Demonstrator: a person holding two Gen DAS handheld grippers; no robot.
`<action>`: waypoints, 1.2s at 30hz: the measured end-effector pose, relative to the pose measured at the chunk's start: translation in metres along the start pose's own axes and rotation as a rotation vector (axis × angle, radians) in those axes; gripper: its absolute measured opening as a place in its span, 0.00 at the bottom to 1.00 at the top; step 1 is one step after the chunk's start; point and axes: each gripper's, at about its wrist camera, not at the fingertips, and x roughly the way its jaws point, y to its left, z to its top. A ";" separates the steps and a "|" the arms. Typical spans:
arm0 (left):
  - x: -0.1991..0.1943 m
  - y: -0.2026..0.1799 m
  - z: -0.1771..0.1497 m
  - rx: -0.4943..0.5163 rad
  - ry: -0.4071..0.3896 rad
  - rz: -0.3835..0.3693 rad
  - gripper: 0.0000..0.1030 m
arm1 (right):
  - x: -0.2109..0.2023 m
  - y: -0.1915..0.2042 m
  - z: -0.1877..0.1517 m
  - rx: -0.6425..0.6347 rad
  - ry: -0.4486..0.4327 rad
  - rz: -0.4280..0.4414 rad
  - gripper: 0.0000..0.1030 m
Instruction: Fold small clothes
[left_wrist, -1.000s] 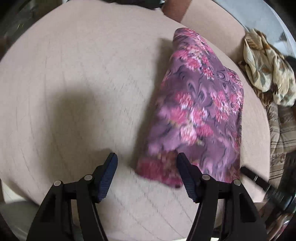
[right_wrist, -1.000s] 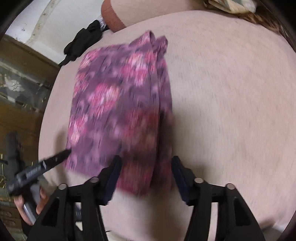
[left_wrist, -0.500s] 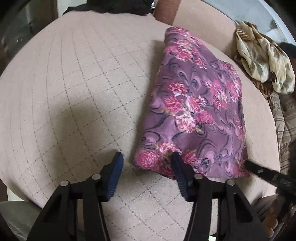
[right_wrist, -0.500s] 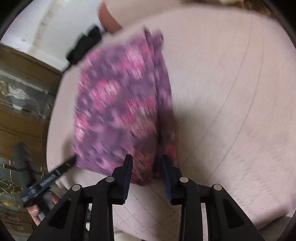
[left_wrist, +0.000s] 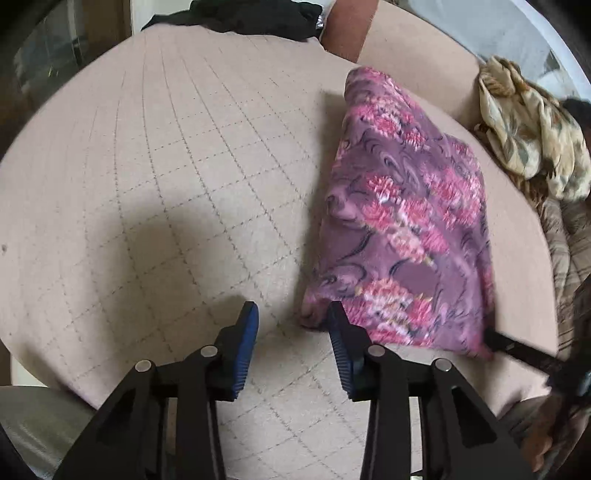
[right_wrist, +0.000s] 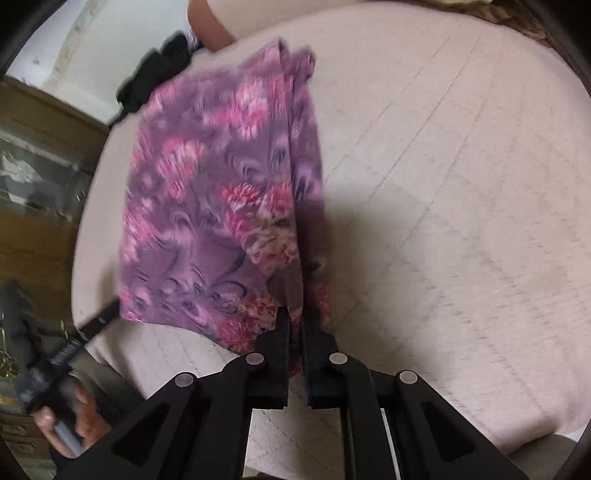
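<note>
Right gripper (right_wrist: 295, 321): black two-finger tool, jaws drawn tight together, clamped on the near right corner of the folded cloth; a sliver of fabric shows pinched between the pads. The jaws have just been closing onto that corner.

Left gripper (left_wrist: 291, 325): black fingers with blue ribbed pads (left_wrist: 246, 343), jaws partly apart and have just been closing. The right-hand pad touches or overlaps the cloth's near left corner; the left-hand pad stands over bare cushion. The fabric is not pressed between the pads.

Floral cloth (right_wrist: 221, 192), also (left_wrist: 406, 240): purple garment with pink flower clusters and dark swirls, folded to a long narrow panel. It lies on the cushion with its near short edge toward both grippers and its far end narrowing near the cushion's back edge. Stacked layers show along its right long edge in the right wrist view.

Cushion (left_wrist: 166, 184): broad beige padded surface quilted in a stitched diamond grid; it carries the cloth and the grippers' shadows.

Black fabric (left_wrist: 236, 16): dark crumpled item at the far edge of the cushion, apart from the cloth.

Cream patterned cloth (left_wrist: 524, 129): bundled piece with tan leaf print, off the cushion's right side, resting on striped material.

Person's hand (right_wrist: 70, 417): wrapped around the left tool's handle, seen at lower left of the right wrist view.
</note>
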 end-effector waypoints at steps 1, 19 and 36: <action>-0.004 0.002 0.003 -0.020 -0.018 -0.027 0.40 | -0.003 0.005 0.001 -0.023 -0.010 -0.011 0.11; 0.026 -0.002 0.008 -0.066 0.029 -0.179 0.27 | 0.009 -0.007 0.011 0.061 0.020 0.066 0.24; -0.027 0.000 -0.072 0.051 0.116 -0.090 0.20 | -0.031 -0.004 -0.068 0.018 -0.007 -0.018 0.16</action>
